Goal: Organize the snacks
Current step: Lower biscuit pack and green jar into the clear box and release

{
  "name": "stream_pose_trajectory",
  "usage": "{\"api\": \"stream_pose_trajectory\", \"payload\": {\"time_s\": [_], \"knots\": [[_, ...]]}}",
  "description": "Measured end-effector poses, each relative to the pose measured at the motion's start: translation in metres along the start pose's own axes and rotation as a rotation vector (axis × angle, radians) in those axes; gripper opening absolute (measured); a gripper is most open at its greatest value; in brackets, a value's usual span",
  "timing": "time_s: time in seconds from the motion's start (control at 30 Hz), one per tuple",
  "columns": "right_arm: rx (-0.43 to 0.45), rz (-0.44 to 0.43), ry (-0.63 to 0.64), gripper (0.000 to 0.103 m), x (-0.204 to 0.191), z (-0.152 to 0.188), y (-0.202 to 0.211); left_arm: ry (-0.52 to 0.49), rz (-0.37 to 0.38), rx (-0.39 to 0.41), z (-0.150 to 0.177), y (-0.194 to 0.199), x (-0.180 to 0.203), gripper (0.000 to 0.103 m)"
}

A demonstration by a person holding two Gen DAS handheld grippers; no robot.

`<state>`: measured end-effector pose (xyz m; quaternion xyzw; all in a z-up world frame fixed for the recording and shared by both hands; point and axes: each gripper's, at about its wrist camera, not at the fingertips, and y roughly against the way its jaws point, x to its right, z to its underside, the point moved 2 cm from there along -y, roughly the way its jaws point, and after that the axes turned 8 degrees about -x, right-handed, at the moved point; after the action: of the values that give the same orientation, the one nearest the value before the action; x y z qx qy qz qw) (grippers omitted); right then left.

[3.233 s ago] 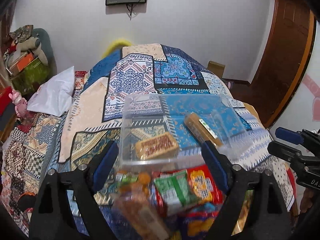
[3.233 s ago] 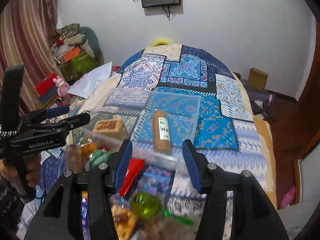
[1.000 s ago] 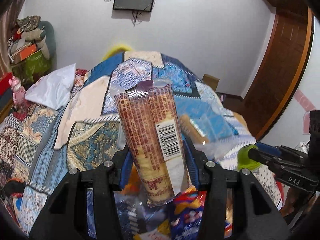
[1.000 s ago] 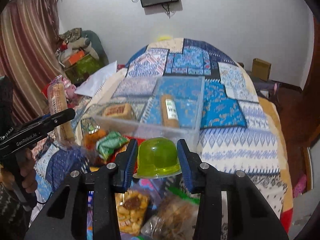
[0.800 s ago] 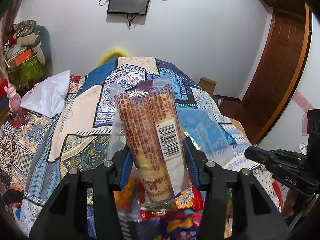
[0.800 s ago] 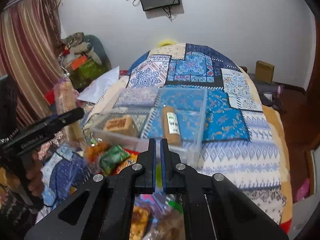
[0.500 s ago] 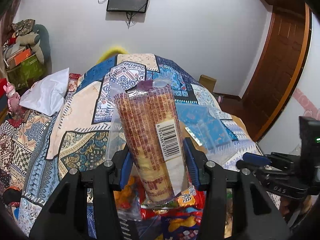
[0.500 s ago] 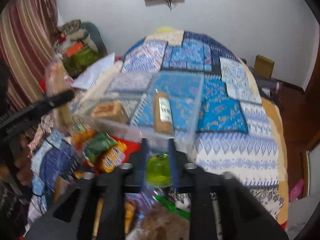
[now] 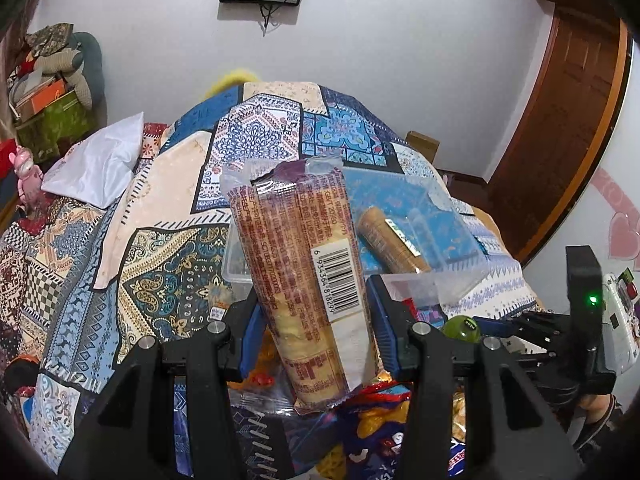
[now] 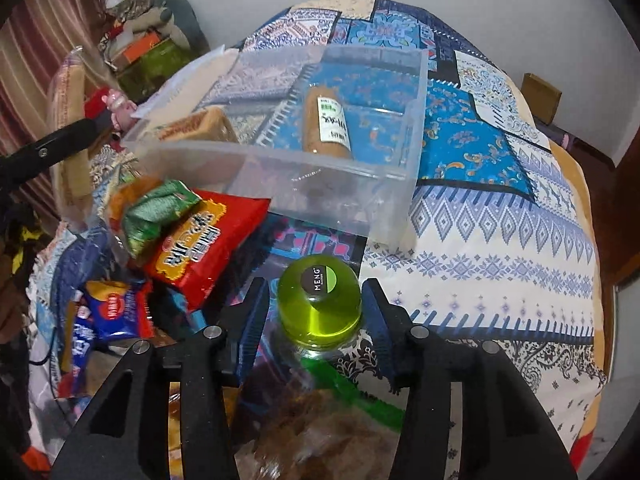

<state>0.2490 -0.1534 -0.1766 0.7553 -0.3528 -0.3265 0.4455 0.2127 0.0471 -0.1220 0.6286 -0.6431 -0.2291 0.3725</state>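
My left gripper (image 9: 312,332) is shut on a long biscuit pack (image 9: 308,280) with a barcode, held upright before the clear plastic bin (image 9: 460,280). The same pack (image 10: 68,120) shows at the left edge of the right wrist view. A green jelly cup (image 10: 320,304) sits dome-up on the snack pile, between the fingers of my right gripper (image 10: 314,312). Those jaws are opening; a gap shows on the cup's left side. The bin (image 10: 280,160) holds a brown roll with a green-white label (image 10: 326,120) and a brown cake packet (image 10: 196,126).
A heap of snacks lies in front of the bin on the patterned bedspread (image 10: 500,232): a red packet (image 10: 200,244), a green packet (image 10: 156,212), a blue packet (image 10: 112,312). A white pillow (image 9: 96,160) lies at far left, a wooden door (image 9: 568,120) at right.
The right gripper lost the jelly cup, shut empty, then sank toward the pile and its jaws parted around the cup. The left gripper kept its hold on the biscuit pack and barely shifted.
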Motion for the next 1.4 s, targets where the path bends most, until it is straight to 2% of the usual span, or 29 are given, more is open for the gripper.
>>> {"api": "stream_pose_trajectory", "payload": {"time_s": [0.2, 0.4, 0.6, 0.73, 0.93, 1.2, 1.27, 1.4], "knots": [[0.027, 0.007, -0.006, 0.042, 0.001, 0.004, 0.002, -0.004, -0.002, -0.007, 0.001, -0.001, 0.002, 0.048], [0.113, -0.006, 0.005, 0.042, -0.005, 0.006, 0.035, -0.009, 0.014, 0.011, -0.012, 0.003, 0.009, 0.048], [0.236, -0.032, -0.015, 0.042, -0.002, -0.019, 0.074, -0.028, 0.027, 0.034, -0.041, -0.002, 0.024, 0.048], [0.273, -0.023, -0.028, 0.042, 0.0, -0.036, 0.076, -0.027, 0.046, 0.016, -0.061, -0.017, 0.033, 0.048], [0.252, -0.034, -0.055, 0.042, 0.012, -0.06, 0.055, -0.06, 0.014, -0.011, -0.076, -0.047, 0.047, 0.048], [0.205, -0.017, -0.036, 0.042, 0.013, -0.076, 0.024, -0.068, -0.015, -0.119, -0.08, -0.1, 0.05, 0.048], [0.19, -0.016, -0.033, 0.042, 0.014, -0.077, 0.018, -0.072, -0.025, -0.126, -0.08, -0.105, 0.05, 0.048], [0.18, -0.011, -0.027, 0.042, 0.013, -0.076, 0.015, -0.087, -0.023, -0.134, -0.08, -0.105, 0.052, 0.061]]}}
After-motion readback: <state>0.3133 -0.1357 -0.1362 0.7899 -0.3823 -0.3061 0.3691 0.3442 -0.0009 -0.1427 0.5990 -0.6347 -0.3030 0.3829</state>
